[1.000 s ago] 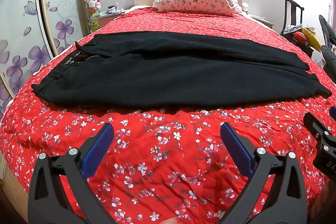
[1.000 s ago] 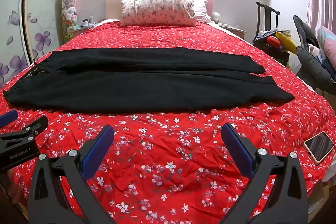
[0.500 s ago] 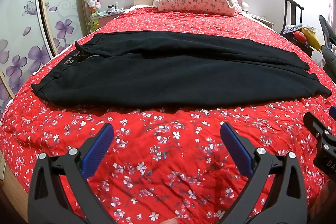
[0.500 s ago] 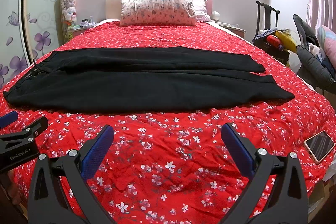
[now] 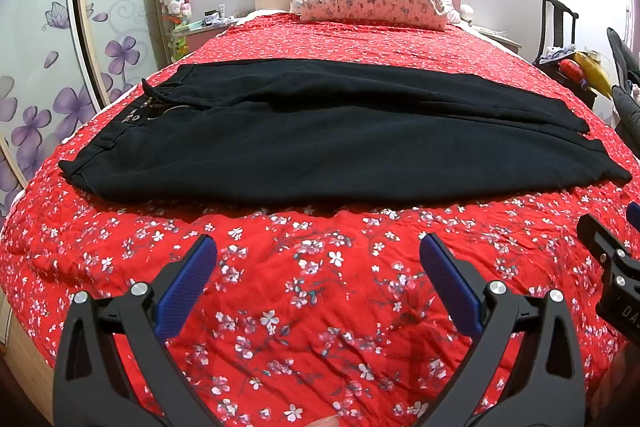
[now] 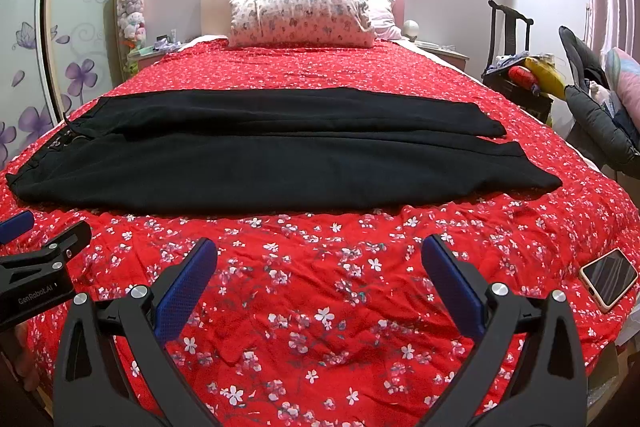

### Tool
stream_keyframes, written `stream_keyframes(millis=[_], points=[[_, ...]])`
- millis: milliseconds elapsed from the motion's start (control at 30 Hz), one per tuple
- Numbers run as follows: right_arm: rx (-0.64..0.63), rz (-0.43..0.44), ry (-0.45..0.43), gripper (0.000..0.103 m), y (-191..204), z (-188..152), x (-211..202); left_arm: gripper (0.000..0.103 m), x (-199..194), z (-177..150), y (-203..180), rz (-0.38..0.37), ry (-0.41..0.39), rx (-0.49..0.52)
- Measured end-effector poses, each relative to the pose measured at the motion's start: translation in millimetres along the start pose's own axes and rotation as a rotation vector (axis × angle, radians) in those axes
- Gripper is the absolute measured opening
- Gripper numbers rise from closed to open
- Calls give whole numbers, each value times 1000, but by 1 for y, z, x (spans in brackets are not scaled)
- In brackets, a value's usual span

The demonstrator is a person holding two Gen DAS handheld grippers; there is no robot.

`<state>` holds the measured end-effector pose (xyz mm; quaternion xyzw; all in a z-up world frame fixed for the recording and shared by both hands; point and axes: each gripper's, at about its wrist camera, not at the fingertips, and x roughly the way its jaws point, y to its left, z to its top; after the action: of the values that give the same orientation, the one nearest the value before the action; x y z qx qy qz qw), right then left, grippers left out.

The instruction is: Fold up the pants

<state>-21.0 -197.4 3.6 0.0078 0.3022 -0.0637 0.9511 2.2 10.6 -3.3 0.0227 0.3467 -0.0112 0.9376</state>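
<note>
- Across the middle of the bed [image 5: 320,307] lie the pants [image 5: 320,139], black, spread flat, waistband toward the left edge and hems toward the right.
- Both legs run side by side, the far one ending a little short of the near one; near the waistband a small pale detail shows, perhaps a zipper, too dark to tell.
- Left claw [image 5: 318,255] hovers over the near part of the red floral cover, its blue pads wide apart, holding nothing, apart from the pants.
- Right claw [image 6: 320,257] is likewise spread wide and empty, above the cover on the near side of the pants.
- Each claw's black frame shows at the edge of the other's view.
- Phone [image 6: 610,279] lies on the cover near the right edge, well apart from the hems.
- Pillow [image 6: 300,13] leans at the headboard, far from the pants.
- Chair [image 6: 512,67] with bright items stands beside the bed on the right.
</note>
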Motion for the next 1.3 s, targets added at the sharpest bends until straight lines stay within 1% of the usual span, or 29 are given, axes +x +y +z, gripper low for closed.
stream_keyframes(millis=[1133, 1200, 1300], points=[[4, 5, 3, 102, 1, -1, 2, 101, 1, 0, 0, 1, 3, 0], [19, 21, 2, 102, -1, -1, 2, 101, 3, -1, 1, 3, 4, -2], [61, 94, -19, 102, -17, -1, -2, 101, 5, -3, 3, -1, 10, -10]])
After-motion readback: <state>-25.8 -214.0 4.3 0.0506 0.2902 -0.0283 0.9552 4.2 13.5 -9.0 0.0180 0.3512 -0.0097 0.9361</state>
